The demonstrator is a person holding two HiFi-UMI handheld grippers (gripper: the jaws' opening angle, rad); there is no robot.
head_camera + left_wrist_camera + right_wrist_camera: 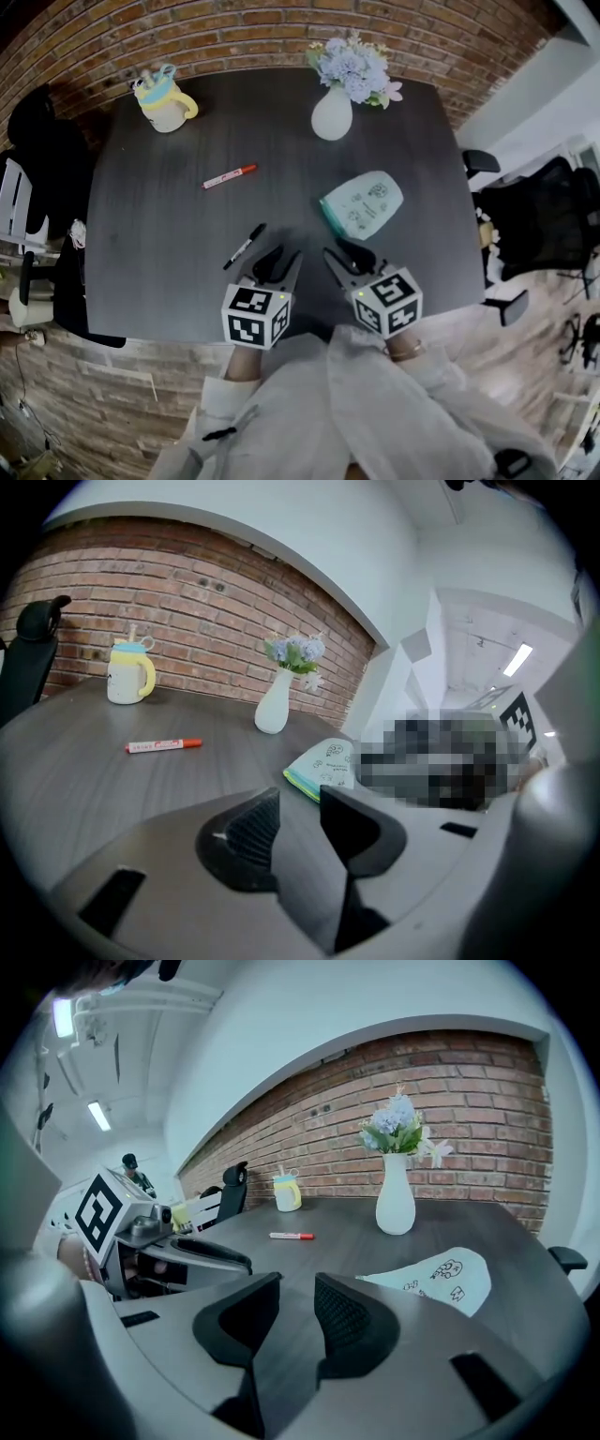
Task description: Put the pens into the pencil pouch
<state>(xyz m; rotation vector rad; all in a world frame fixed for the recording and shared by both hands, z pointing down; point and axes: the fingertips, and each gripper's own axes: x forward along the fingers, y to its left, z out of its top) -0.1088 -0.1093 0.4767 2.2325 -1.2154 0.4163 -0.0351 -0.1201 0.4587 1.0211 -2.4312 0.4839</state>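
Observation:
A white marker with a red cap lies on the dark table left of centre; it also shows as the marker and the marker. A black pen lies nearer me, just left of my left gripper. The mint-green pencil pouch lies flat at the right, beyond my right gripper. Both grippers hover side by side at the table's near edge. The left gripper and the right gripper each show a narrow gap with nothing in it. The pouch lies ahead of both.
A white vase of flowers stands at the table's back centre, and a yellow lidded cup at the back left. Black office chairs stand on both sides. A brick wall runs behind the table.

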